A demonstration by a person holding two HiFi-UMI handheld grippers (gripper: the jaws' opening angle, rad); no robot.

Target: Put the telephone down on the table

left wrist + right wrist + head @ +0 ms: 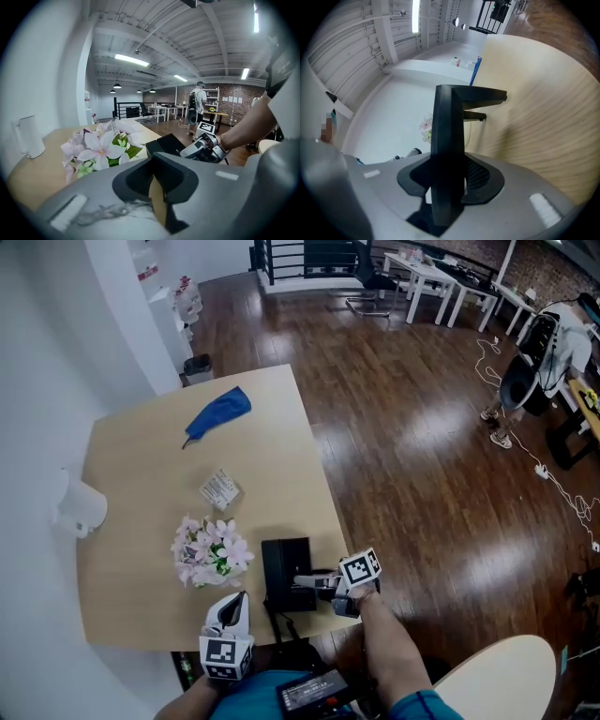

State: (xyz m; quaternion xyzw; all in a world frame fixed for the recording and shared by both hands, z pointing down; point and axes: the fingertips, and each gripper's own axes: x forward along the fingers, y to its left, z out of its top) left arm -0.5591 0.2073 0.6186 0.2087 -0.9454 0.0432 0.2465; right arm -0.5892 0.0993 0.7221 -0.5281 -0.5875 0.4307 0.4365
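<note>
- The right gripper [314, 583] is clamped on the black, flat, rectangular telephone [286, 568]. Its own view shows the slab edge-on between the jaws, with the pads pressing both faces.
- The telephone sits over the near right part of the pale wooden table [141, 474], close to the edge. I cannot tell whether its underside touches the wood.
- If the jaws release before the telephone is fully down, it would likely drop, knock the surface and maybe bounce.
- The table edge is just beside it, so a telephone set down partly overhanging could tip off onto the floor.
- A thin black cord [275, 620] seems to trail from its near end over the edge. A snag on it could drag the telephone back.
- The bunch of pink and white artificial flowers [211, 551] stands just to the left. A sideways slide of the slab could push into it.
- The left gripper [230, 610] hovers near the flowers with its jaws drawn together on nothing, and a swing rightward could bump the telephone.
</note>
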